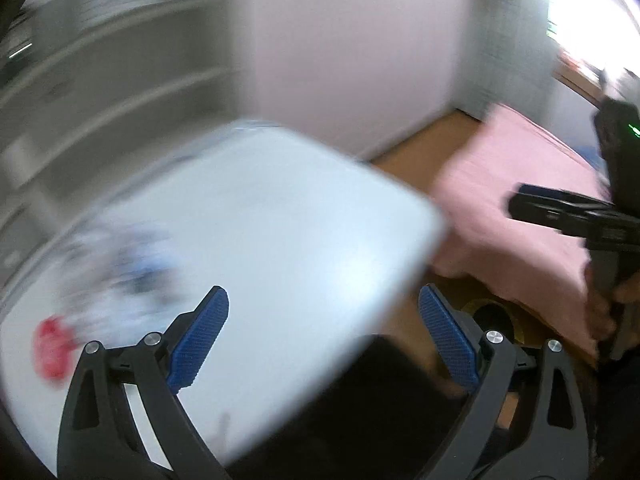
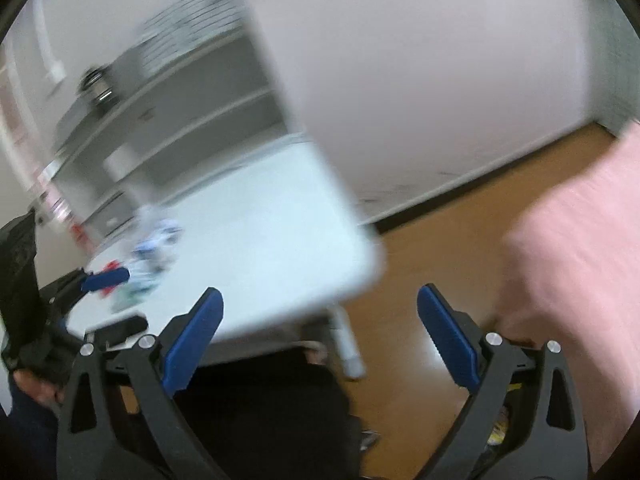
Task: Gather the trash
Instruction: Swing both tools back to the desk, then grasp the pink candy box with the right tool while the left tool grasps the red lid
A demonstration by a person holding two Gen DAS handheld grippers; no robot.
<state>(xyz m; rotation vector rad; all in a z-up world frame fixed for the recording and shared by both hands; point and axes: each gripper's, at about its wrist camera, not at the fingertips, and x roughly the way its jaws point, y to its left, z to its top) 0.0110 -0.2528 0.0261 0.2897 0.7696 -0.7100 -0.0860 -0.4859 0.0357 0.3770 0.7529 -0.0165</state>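
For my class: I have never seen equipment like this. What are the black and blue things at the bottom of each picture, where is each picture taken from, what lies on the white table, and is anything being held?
No robot here: a person holds a pair of tongs in each hand, each with a camera looking along its two blue-padded fingers. One picture comes from the left tongs, the other from the right tongs. Each view also catches the other tongs at its edge. Both stand wide open with nothing between the fingers. The pictures are blurred. On the white table lies a small heap of litter, white, blue and red; I cannot tell the pieces apart. Beside the table are a wooden floor and a pink cloth.
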